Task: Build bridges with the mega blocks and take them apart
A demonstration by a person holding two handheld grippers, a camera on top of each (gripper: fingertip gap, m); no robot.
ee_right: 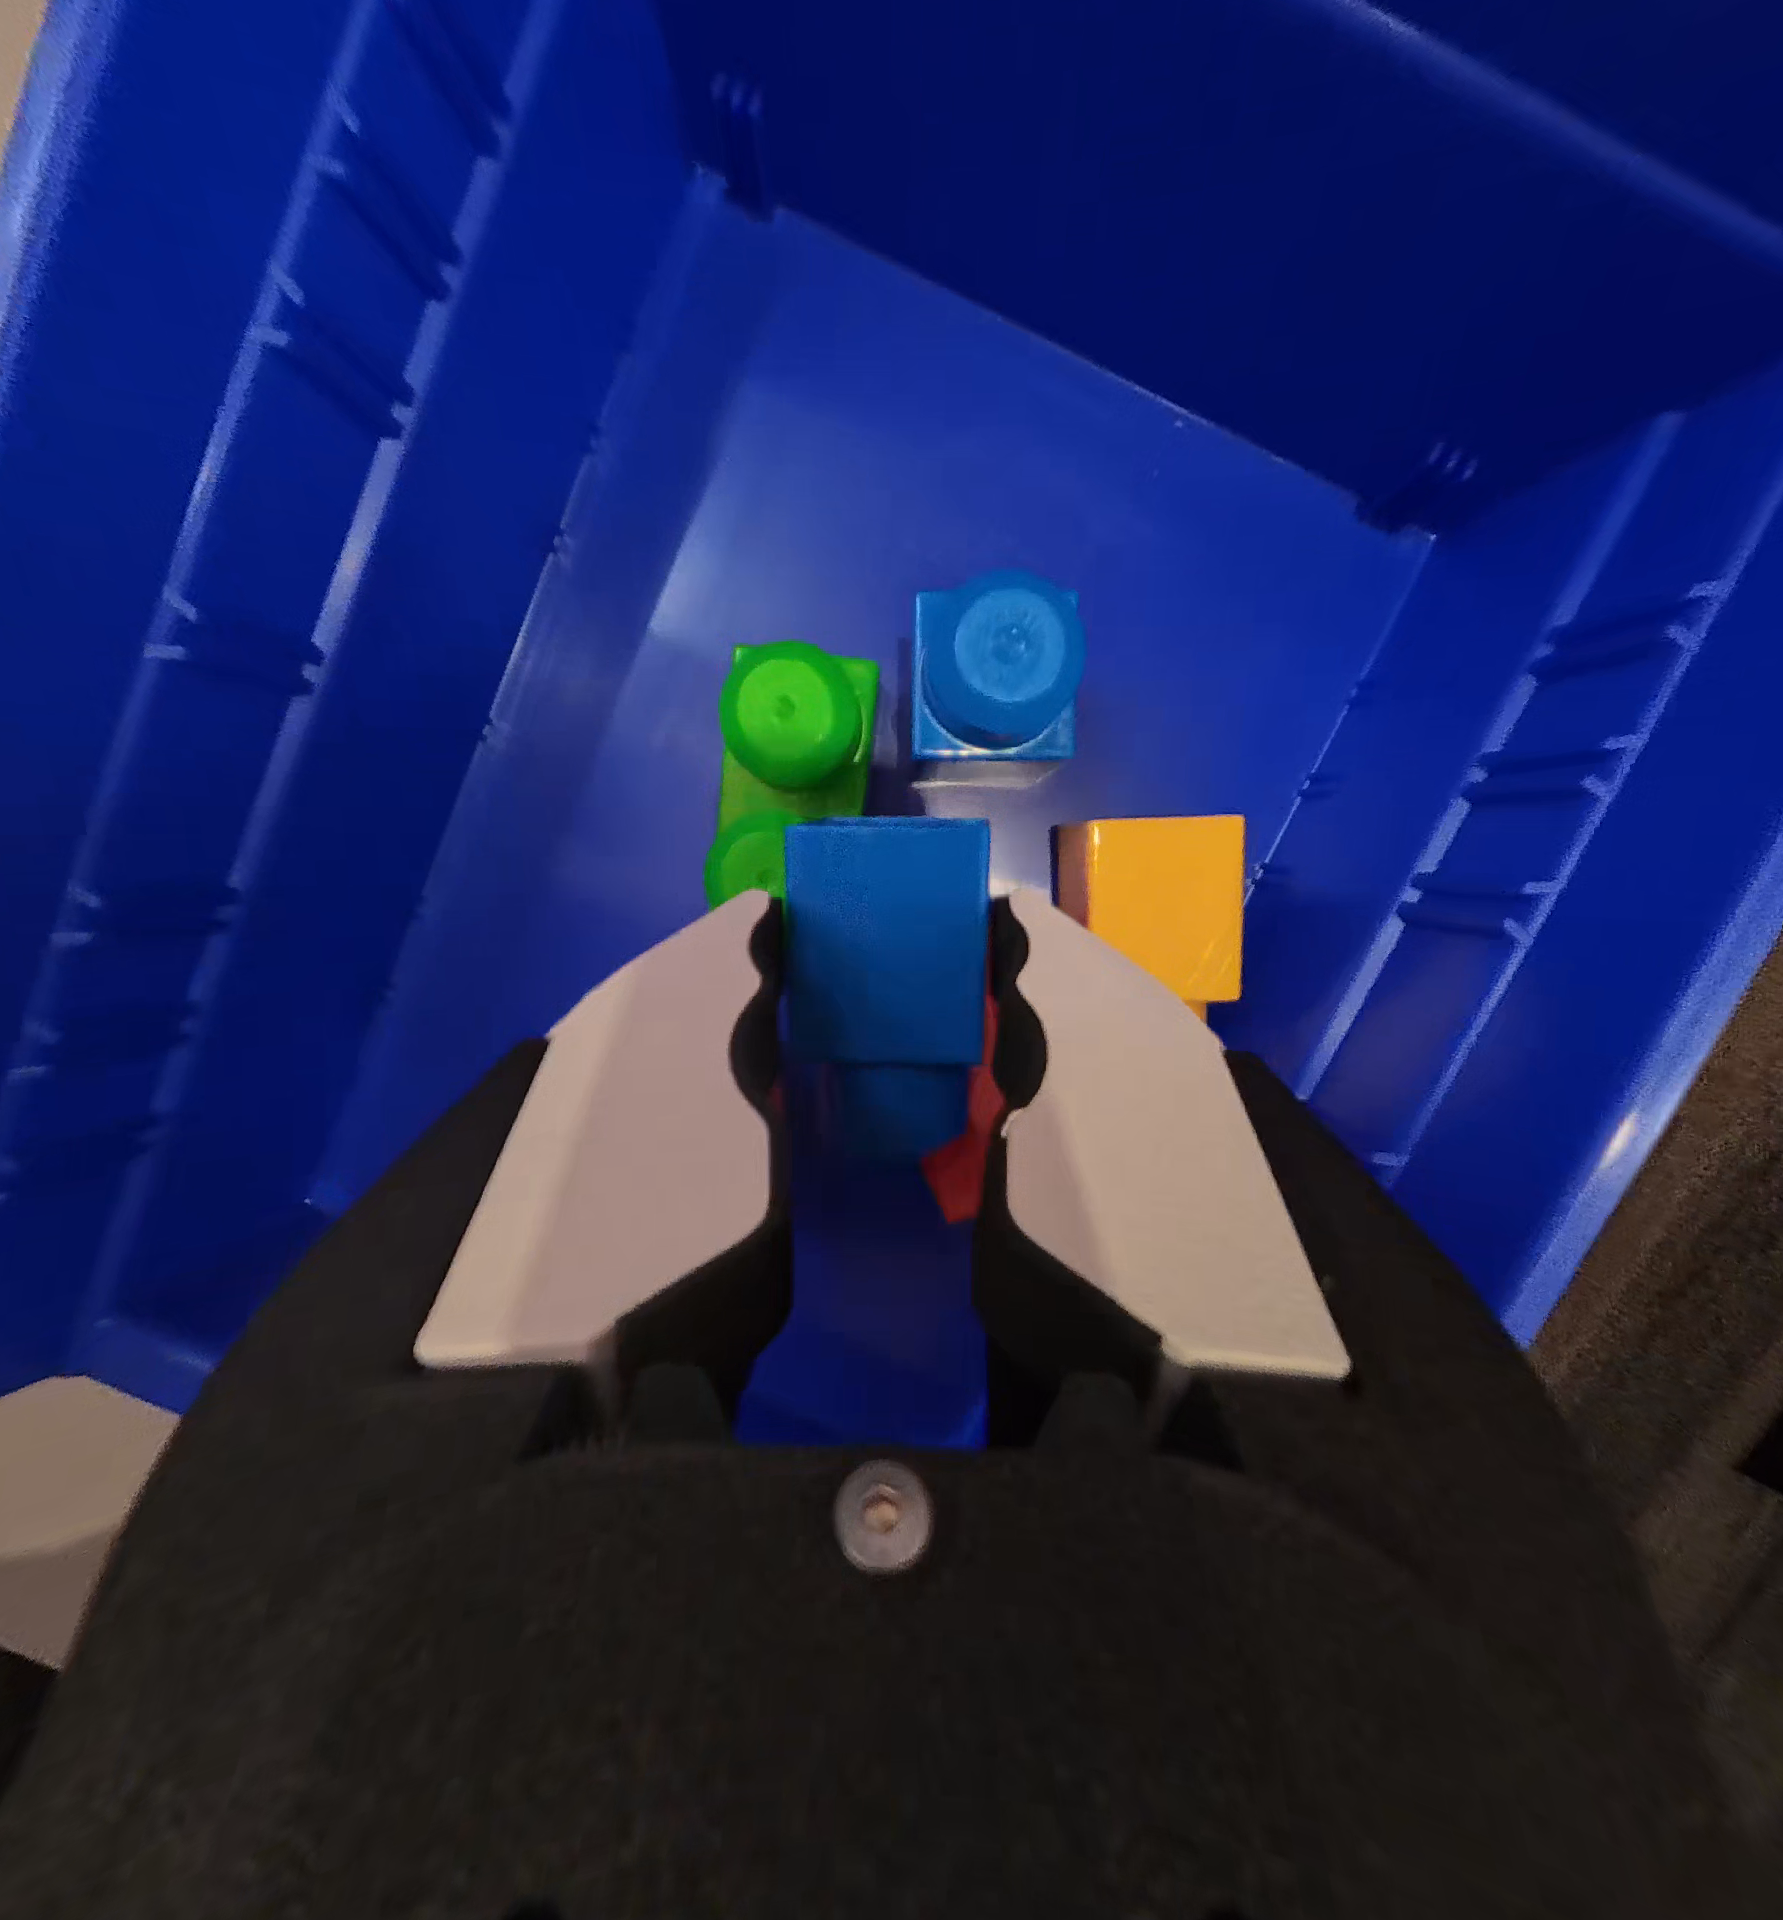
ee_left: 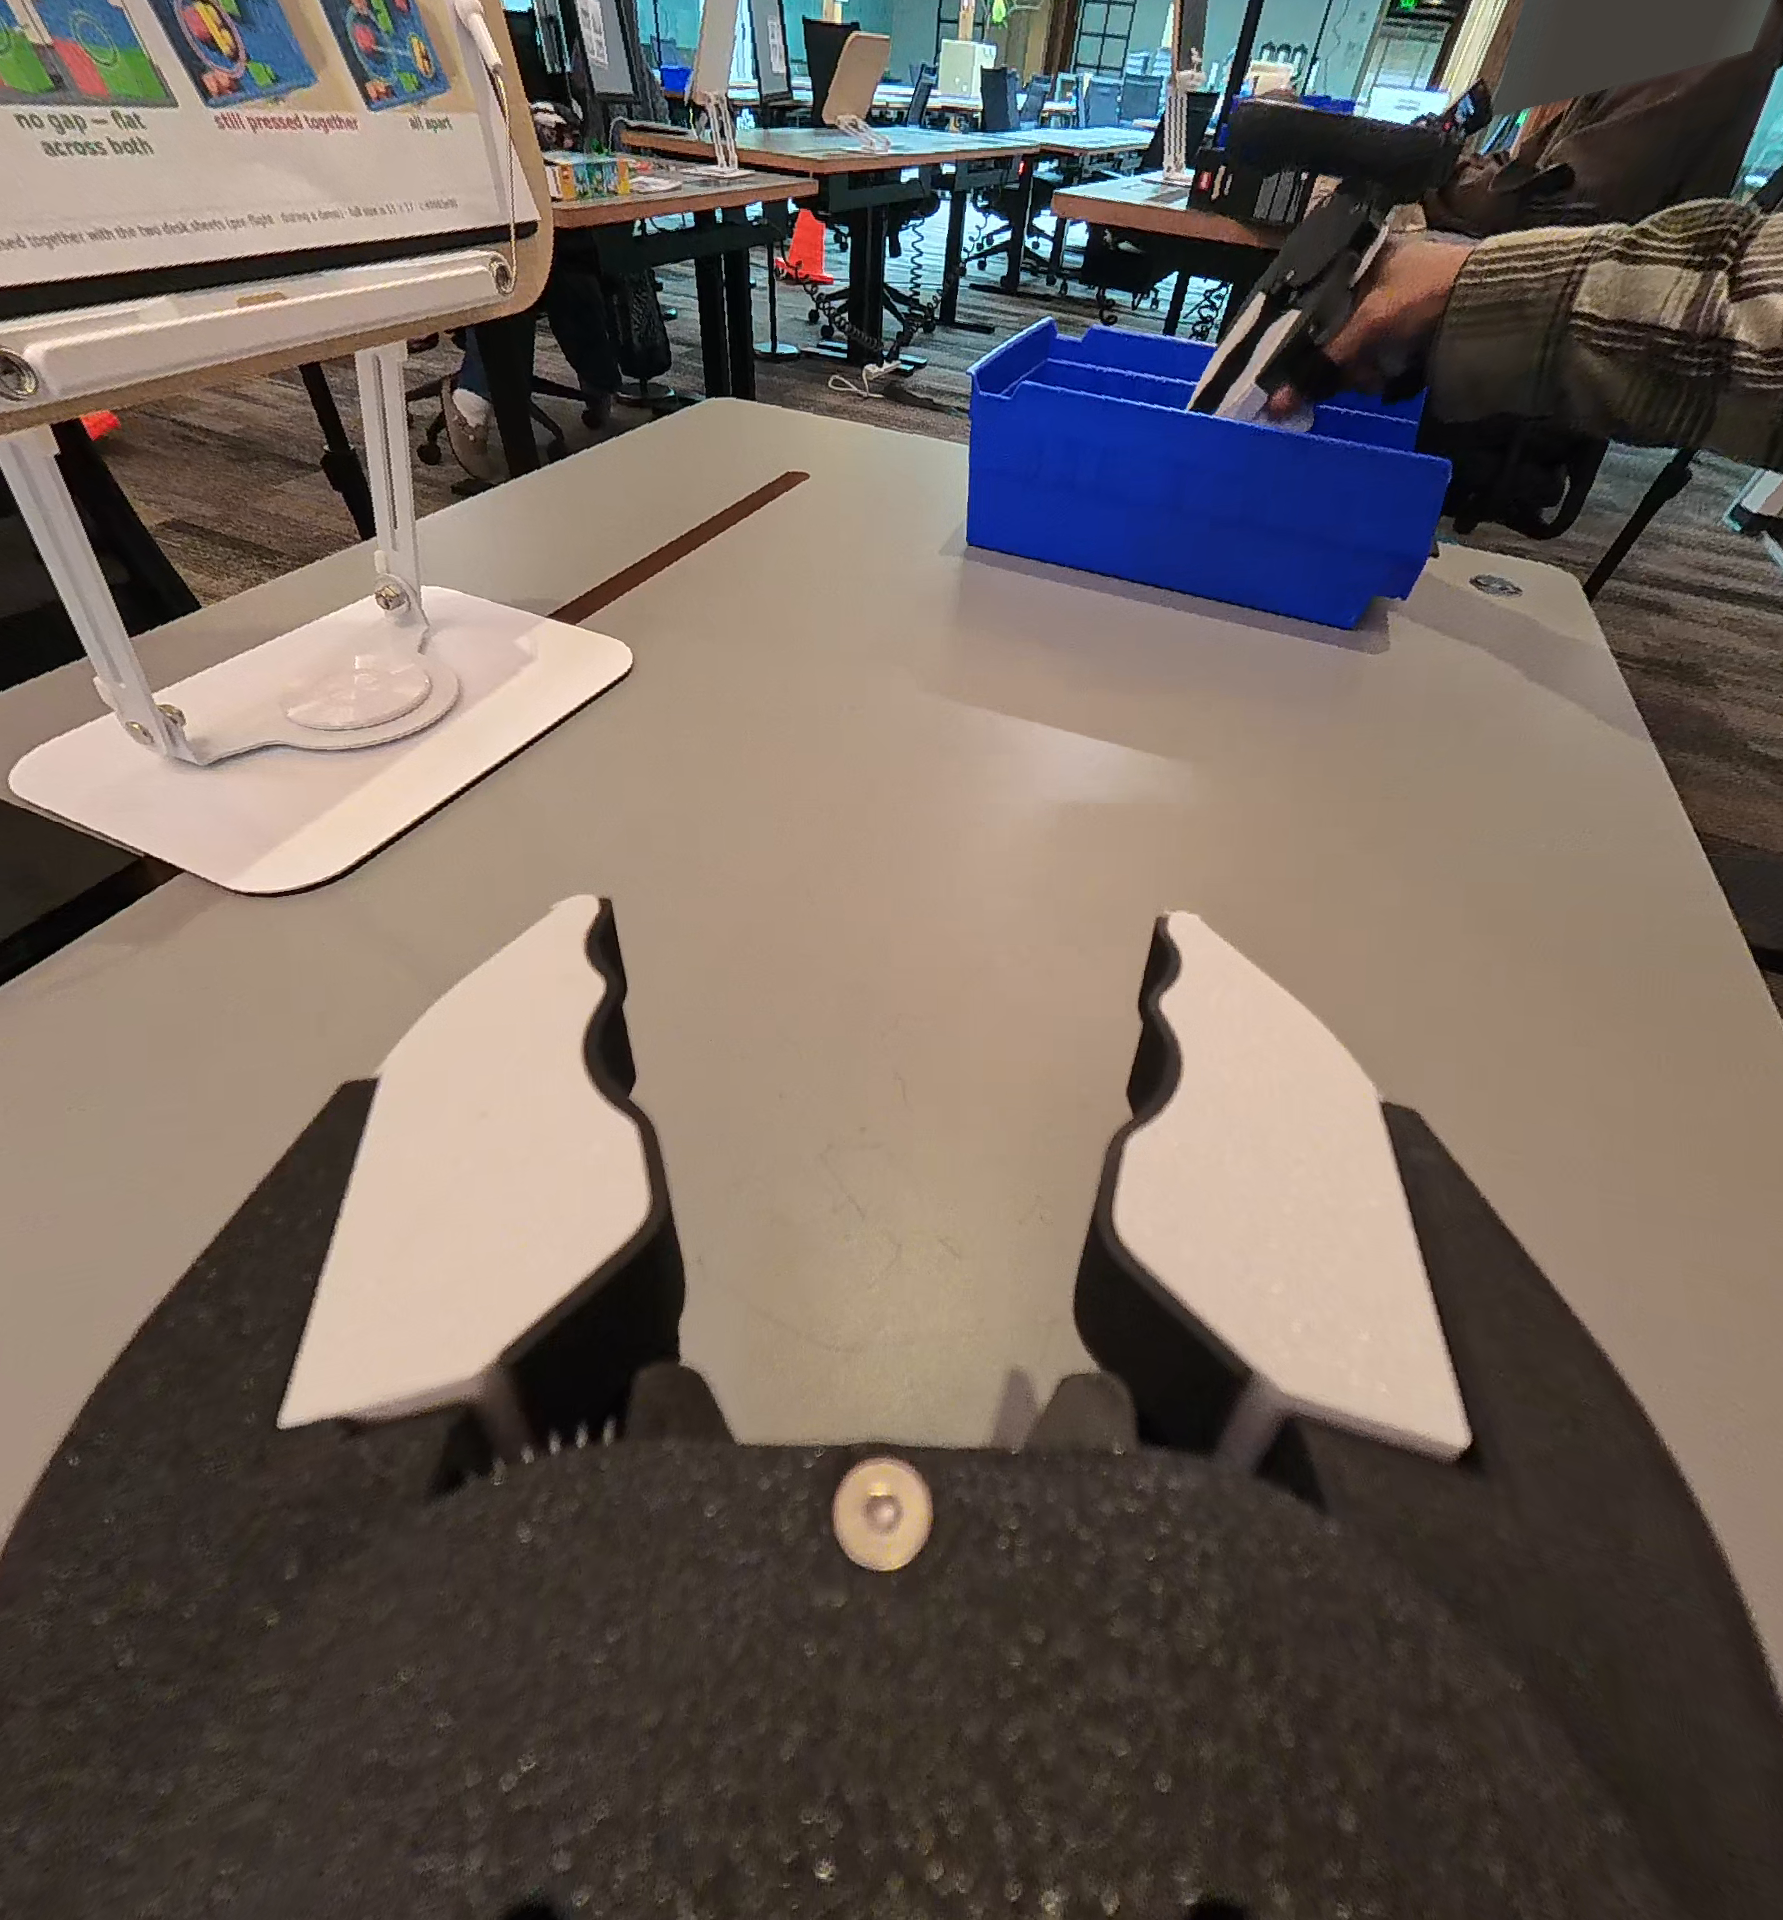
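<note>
Left wrist view, left to right: a white metal document stand (ee_left: 326,717) carrying a printed instruction sheet (ee_left: 212,114) sits on the far left of the pale grey bench (ee_left: 866,748). The left tongs (ee_left: 882,1018) hover over bare bench top, their white fingers (ee_left: 492,1164) spread wide with nothing between them. At far right stands a deep blue plastic storage bin (ee_left: 1178,509); the right tongs (ee_left: 1256,400), held by a hand (ee_left: 1386,312) in a plaid sleeve (ee_left: 1645,312), dip nose-down into it.

Right wrist view, left to right: inside the bin (ee_right: 243,727), a bright green two-stud mega block (ee_right: 788,748) lies on the floor. The right tongs (ee_right: 887,935) pinch a blue mega block (ee_right: 882,935) by its flat sides, above the bin floor. Beyond it sits a second, single-stud blue mega block (ee_right: 996,675), stud toward the camera. A sliver of a red block (ee_right: 960,1174) shows beneath the held one. Rightmost lies a yellow mega block (ee_right: 1162,904), smooth face up.
</note>
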